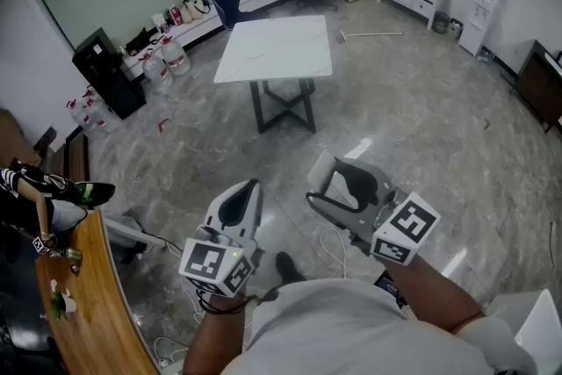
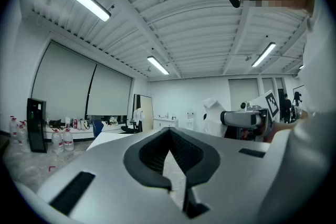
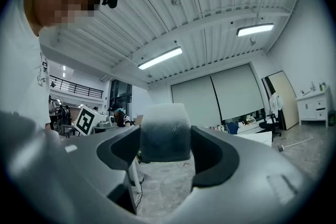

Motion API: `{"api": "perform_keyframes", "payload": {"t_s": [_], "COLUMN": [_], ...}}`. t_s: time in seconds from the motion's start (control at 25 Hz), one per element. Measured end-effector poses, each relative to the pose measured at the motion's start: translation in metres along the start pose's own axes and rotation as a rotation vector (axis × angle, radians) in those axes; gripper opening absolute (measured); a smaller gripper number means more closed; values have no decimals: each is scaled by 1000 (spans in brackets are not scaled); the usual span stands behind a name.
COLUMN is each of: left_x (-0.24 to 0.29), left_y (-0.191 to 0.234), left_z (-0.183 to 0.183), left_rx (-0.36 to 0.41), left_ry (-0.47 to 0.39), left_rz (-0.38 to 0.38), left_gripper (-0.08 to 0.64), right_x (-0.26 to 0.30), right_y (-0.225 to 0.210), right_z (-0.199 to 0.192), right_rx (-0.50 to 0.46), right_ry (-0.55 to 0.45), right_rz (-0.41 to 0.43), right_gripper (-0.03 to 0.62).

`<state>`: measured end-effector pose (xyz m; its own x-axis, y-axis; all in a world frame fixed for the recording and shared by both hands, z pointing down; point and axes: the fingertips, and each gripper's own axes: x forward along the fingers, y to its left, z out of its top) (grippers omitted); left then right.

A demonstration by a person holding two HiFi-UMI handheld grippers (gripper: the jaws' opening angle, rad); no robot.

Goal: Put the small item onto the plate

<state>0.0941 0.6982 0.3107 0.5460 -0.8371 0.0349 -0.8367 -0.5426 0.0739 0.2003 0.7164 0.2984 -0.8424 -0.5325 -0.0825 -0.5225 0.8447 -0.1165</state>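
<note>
Block (image 3: pixel 164 131) clamped in wide-spread right tool (image 1: pixel 344 185), long axis jutting past jaws; left tool (image 2: pixel 169 134) closed, empty.

Table (image 1: pixel 274 48) ahead, counter (image 1: pixel 98 303) at left, small item (image 3: pixel 165 134) in right tool (image 1: pixel 351 182)

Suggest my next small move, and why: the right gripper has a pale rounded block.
Probably keep the right gripper shut on the pale rounded block and step toward the white rectangular table: no plate shows in any view, and both grippers hang over grey marbled floor. The left gripper is shut, empty.
</note>
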Motion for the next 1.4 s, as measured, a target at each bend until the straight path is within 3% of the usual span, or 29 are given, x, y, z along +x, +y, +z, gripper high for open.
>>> {"api": "perform_keyframes", "payload": {"t_s": [0.36, 0.68, 1.2, 1.4], "left_x": [6, 14, 66, 86], "left_y": [6, 47, 185, 227], "left_z": [-11, -5, 9, 3], "left_rx": [-8, -42, -24, -15], "left_ry": [5, -7, -9, 1], "left_rz": [-10, -26, -29, -69], "left_gripper": [5, 5, 5, 5], "right_x": [3, 44, 175, 223], "right_y": [-4, -17, -73, -90], "right_z": [-8, -12, -17, -24], "right_rx": [-17, 0, -20, -34], "right_ry": [13, 25, 47, 51], "right_rz": [-9, -24, -77, -121], "right_gripper": [287, 287, 287, 287]}}
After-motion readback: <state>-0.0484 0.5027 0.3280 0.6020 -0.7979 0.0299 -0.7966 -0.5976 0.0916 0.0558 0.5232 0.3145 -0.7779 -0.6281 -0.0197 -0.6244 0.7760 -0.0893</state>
